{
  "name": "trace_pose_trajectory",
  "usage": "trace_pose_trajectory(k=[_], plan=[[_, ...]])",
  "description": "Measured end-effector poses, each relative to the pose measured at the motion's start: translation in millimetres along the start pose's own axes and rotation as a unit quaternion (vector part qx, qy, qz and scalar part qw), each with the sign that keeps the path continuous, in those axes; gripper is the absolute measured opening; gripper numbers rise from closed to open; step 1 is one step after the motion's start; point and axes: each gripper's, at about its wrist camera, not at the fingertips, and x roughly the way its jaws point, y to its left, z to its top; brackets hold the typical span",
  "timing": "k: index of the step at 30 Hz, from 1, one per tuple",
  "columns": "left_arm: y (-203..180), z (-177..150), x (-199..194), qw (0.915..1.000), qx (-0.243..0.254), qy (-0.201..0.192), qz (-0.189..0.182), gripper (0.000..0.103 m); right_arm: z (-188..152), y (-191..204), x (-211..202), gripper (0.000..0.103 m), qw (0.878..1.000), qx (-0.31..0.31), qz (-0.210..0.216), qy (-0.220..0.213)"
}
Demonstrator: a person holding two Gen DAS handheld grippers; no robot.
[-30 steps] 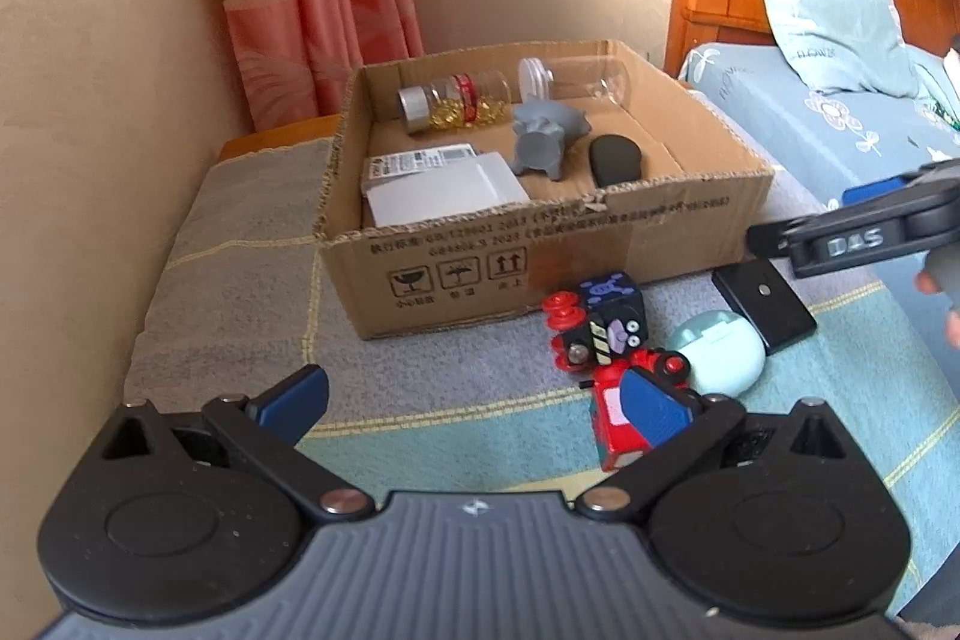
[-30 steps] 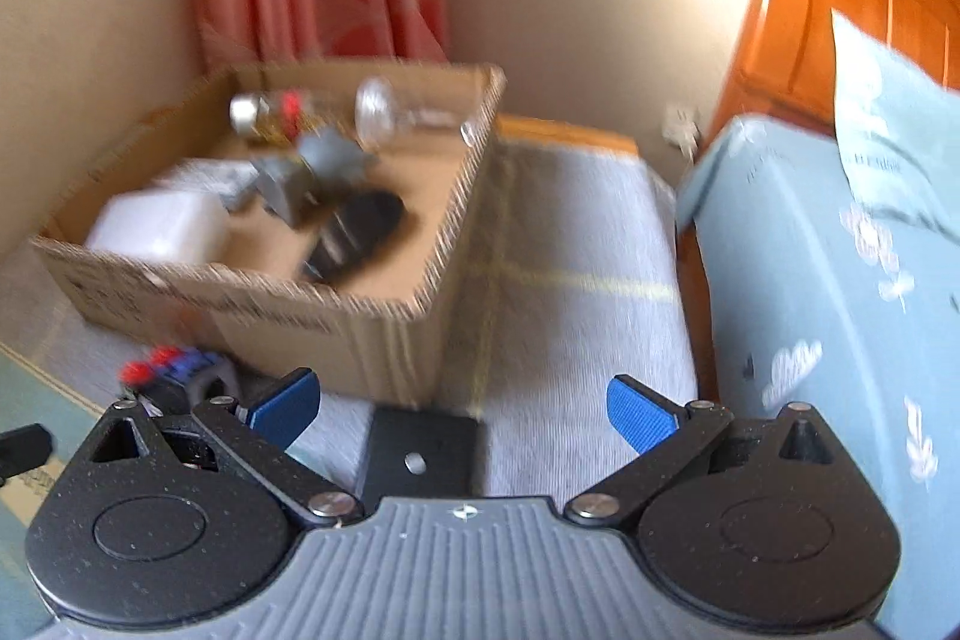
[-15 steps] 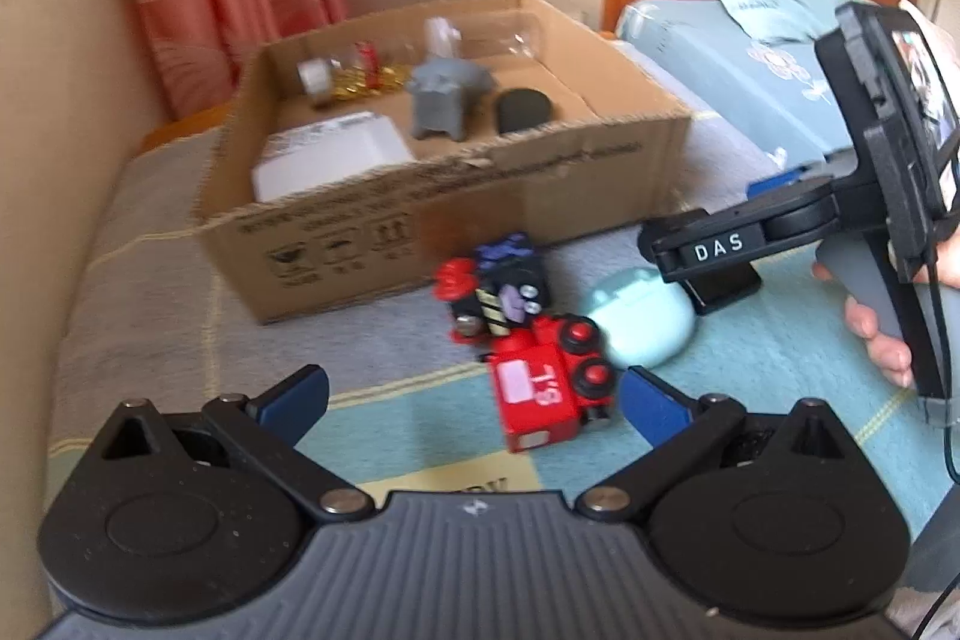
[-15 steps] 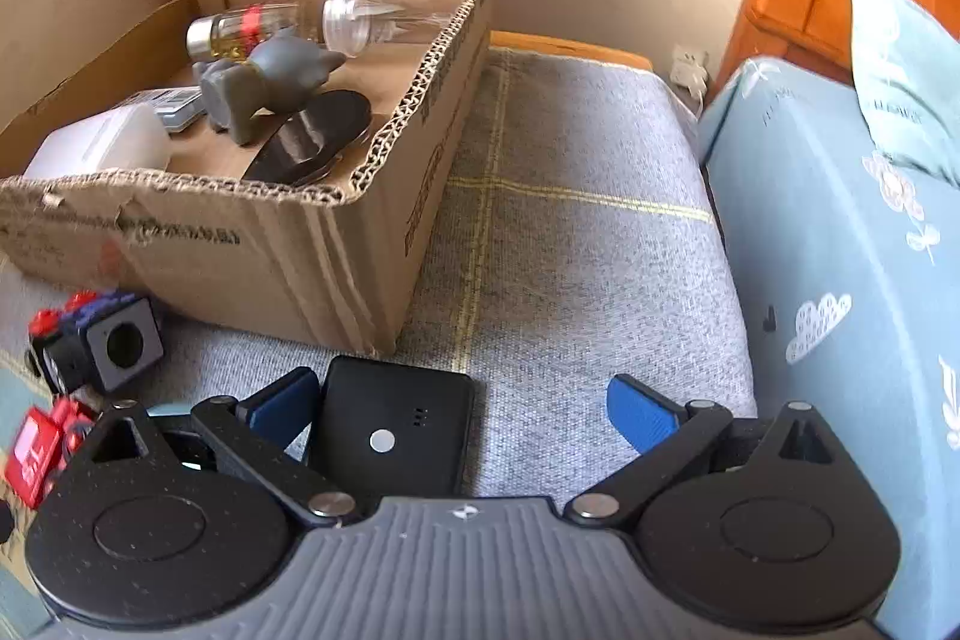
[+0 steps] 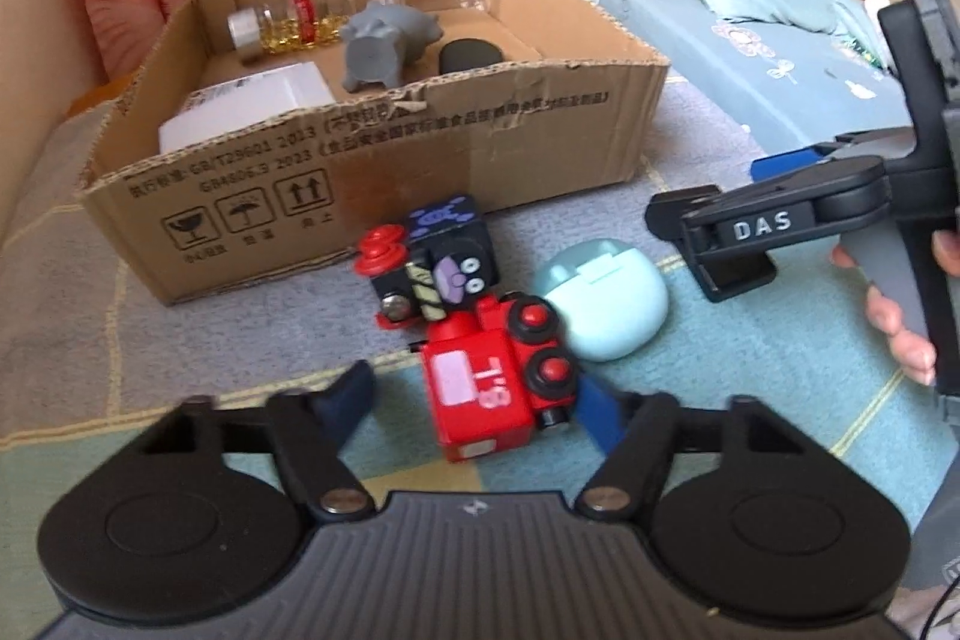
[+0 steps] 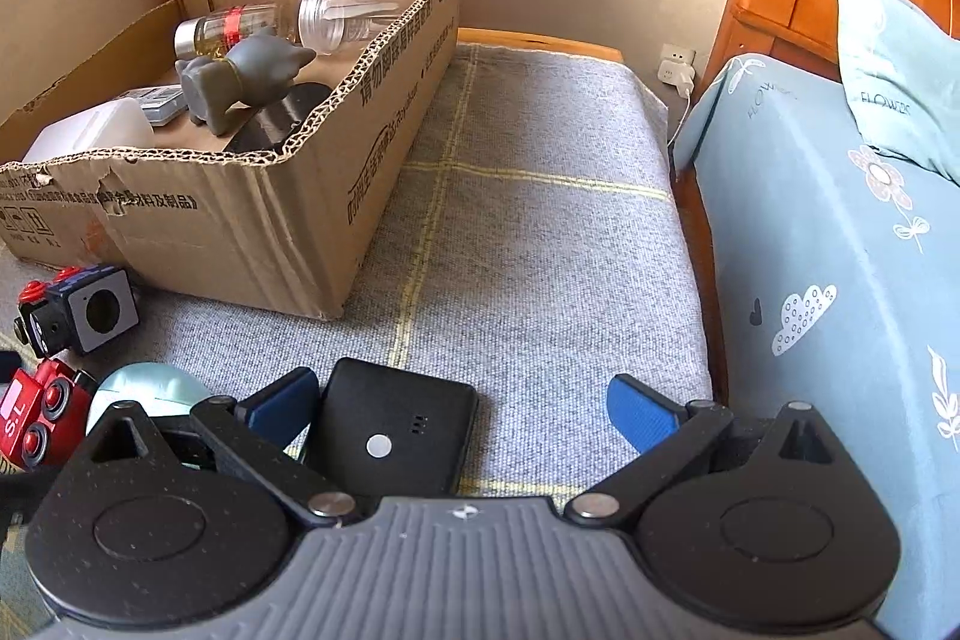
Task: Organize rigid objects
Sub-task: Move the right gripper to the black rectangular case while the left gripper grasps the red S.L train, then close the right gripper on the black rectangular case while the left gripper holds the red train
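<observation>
The left gripper (image 5: 474, 400) has its fingers spread around the red toy train (image 5: 492, 388), near the cardboard box (image 5: 372, 172). The right gripper (image 6: 462, 406), fingers apart, straddles a black case (image 6: 390, 436) on the grey cloth (image 6: 540, 250).

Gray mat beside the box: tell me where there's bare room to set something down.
Free: the gray mat between the cardboard box and the bed. Crowded: in front of the box, where the black toy train, red toy train and mint case cluster.
</observation>
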Motion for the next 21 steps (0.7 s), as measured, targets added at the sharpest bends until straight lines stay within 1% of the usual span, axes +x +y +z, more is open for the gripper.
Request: trace_pose_trajectory(k=[1,2,4,12,17,21], plan=[[0.5,0.0,-0.2,1.0,-0.001,-0.003,-0.007,0.054,0.1,0.1,0.1,0.103,1.0,0.0,0.0,-0.001],[0.6,-0.5,-1.1,0.9999,-0.003,-0.007,-0.014,0.051,-0.1,0.1,0.1,0.103,1.0,0.0,0.001,-0.001],[0.9,-1.0,-0.8,0.9999,-0.001,-0.007,-0.011,0.049,-0.4,-0.2,0.1,0.103,1.0,-0.001,0.001,-0.002],[8.7,-18.6,-14.8,0.9998,0.021,0.004,-0.002,0.049,-0.7,0.1,0.0,0.103,1.0,0.0,0.0,-0.002],[16.9,-32.2,-26.4,0.9998,0.02,0.008,0.002,0.049,-1.9,1.6,-1.7,0.103,1.0,0.002,-0.004,-0.001],[27.5,-38.1,-30.8,0.9998,0.01,0.008,0.016,0.049,-6.6,2.6,-6.4,0.103,1.0,-0.007,0.001,0.002]])
